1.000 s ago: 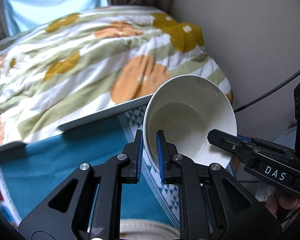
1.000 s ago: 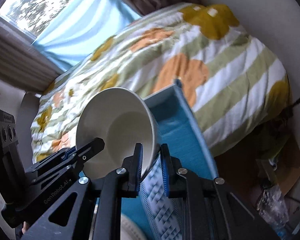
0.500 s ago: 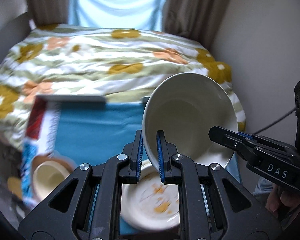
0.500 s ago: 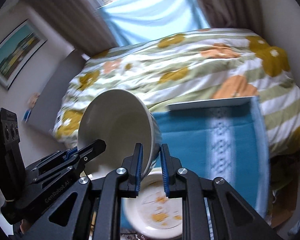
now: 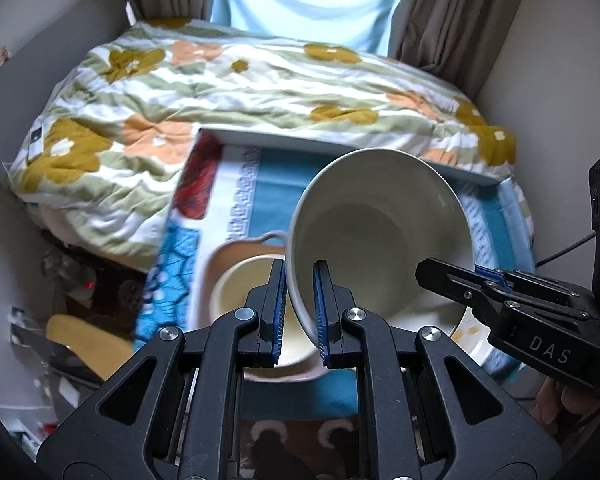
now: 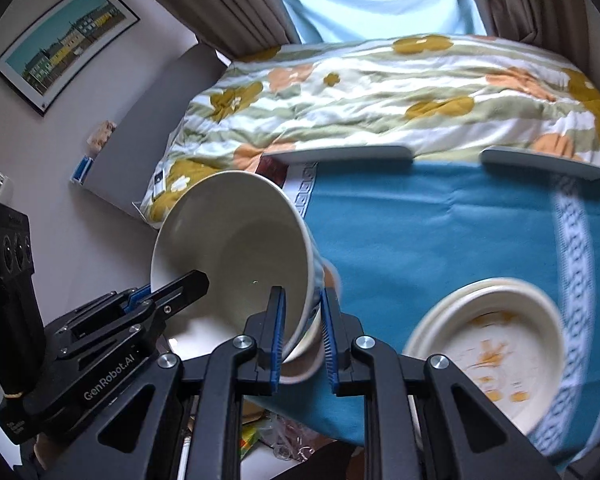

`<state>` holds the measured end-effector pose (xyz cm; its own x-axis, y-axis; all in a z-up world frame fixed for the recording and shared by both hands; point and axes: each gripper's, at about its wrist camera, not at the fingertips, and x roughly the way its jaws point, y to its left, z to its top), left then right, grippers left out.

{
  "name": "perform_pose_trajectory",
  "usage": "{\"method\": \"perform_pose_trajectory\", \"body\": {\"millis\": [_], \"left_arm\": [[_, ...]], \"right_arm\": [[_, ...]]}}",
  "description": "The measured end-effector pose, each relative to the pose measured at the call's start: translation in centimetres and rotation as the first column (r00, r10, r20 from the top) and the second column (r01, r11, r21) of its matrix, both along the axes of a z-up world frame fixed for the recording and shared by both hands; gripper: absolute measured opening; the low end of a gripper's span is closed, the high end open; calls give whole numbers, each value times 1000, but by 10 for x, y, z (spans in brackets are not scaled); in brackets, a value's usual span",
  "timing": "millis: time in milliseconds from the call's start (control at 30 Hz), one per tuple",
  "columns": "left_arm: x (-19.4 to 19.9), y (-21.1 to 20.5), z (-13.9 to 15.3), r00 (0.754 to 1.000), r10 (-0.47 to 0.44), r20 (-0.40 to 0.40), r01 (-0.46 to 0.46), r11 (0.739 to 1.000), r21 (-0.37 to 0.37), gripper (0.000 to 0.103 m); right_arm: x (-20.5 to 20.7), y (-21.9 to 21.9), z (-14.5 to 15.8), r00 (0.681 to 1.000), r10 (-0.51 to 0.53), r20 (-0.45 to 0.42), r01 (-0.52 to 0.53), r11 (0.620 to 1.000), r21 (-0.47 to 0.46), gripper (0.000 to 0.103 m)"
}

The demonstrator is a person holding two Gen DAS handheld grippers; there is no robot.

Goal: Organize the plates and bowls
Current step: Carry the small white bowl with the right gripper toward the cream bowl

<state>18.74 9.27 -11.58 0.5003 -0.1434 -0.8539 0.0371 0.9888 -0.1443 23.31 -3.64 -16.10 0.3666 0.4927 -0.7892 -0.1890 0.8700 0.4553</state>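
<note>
A large white bowl (image 5: 380,236) is held tilted in the air by both grippers. My left gripper (image 5: 300,312) is shut on its left rim; my right gripper (image 6: 302,340) is shut on its right rim. The bowl (image 6: 236,248) hangs over a cream bowl (image 5: 240,292) sitting in a brown-rimmed dish (image 5: 220,256) on the blue cloth. A stack of white plates (image 6: 488,344) with orange stains lies to the right on the cloth; part of it shows in the left wrist view (image 5: 474,328).
The blue patterned cloth (image 6: 440,220) covers a small table with grey edges (image 6: 340,154). A bed with a flowered quilt (image 5: 240,92) lies behind. Clutter sits on the floor at left (image 5: 72,300). Walls stand close on both sides.
Both grippers swung with the bowl leftwards and tipped down; the cream bowl in the brown dish now lies under the held bowl and the stained plates are off to the right.
</note>
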Motion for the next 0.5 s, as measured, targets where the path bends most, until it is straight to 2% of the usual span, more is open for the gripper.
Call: {"method": "perform_pose_trajectory", "body": {"millis": [133, 333, 500], "left_arm": [[4, 27, -30, 998, -28, -58, 29, 1000, 11, 12], [15, 43, -78, 984, -91, -155, 91, 996, -10, 11], [25, 40, -96, 974, -132, -183, 133, 991, -6, 12]], "right_arm": [[1, 31, -28, 998, -18, -54, 17, 1000, -10, 16], [1, 49, -65, 989, -73, -132, 67, 997, -49, 16], [5, 52, -83, 979, -112, -168, 99, 992, -83, 16]]}}
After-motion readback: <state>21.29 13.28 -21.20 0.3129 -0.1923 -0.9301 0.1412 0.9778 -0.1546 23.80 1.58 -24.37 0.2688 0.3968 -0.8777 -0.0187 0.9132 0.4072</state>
